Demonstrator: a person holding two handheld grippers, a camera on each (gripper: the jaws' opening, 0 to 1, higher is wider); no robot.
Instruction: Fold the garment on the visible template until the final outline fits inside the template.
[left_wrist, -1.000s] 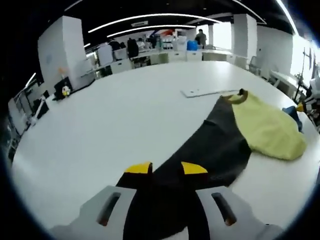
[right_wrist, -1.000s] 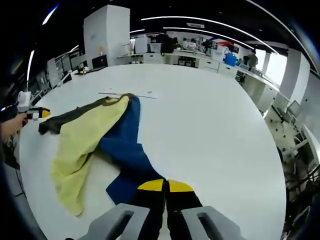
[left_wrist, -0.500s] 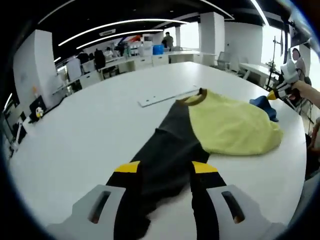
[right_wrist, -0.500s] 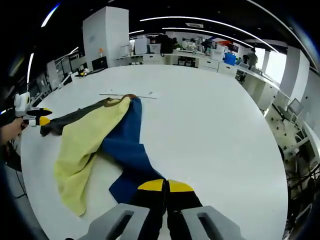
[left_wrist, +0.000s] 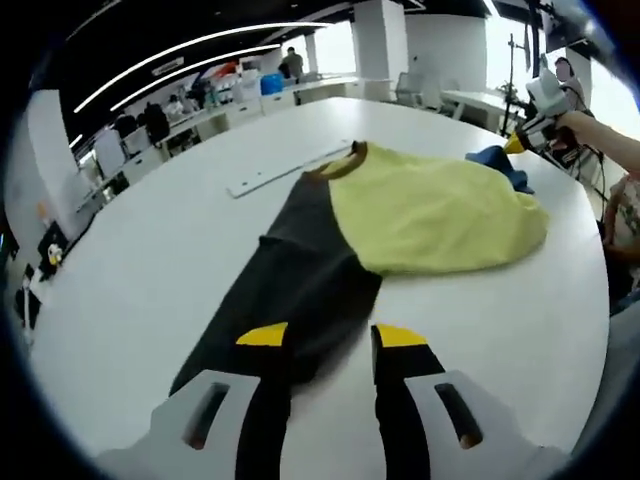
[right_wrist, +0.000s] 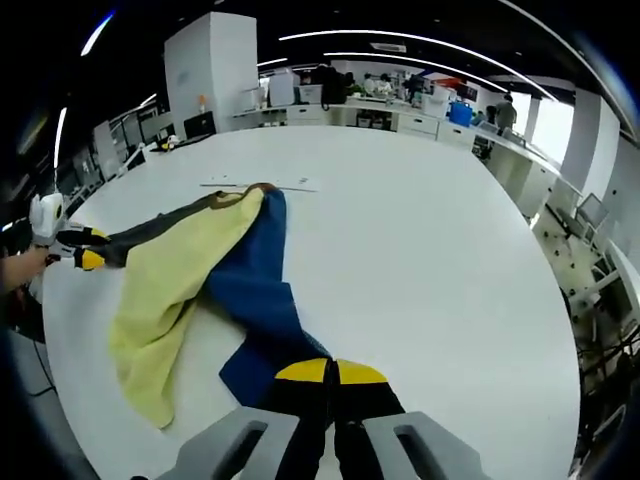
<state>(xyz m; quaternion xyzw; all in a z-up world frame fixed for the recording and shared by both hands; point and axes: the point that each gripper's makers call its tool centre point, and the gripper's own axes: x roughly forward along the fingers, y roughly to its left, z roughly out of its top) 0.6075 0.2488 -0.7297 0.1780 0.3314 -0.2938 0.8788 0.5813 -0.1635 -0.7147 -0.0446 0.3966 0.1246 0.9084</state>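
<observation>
Long-sleeved cloth garment (left_wrist: 420, 205), yellow body w/ one black and one blue sleeve, lies spread flat on the round white desk (left_wrist: 150, 270). In left gripper view it runs from centre to 2 o'clock, black sleeve (left_wrist: 290, 290) reaching down btwn the jaws. Left gripper (left_wrist: 320, 338): jaws parted, released, sleeve cloth in the gap. In right gripper view, blue sleeve (right_wrist: 255, 290) ends at 6 o'clock; right gripper (right_wrist: 328, 372) clenched on its cuff. Thin white strip (left_wrist: 285, 167) lies just past the brown collar (left_wrist: 340, 160).
</observation>
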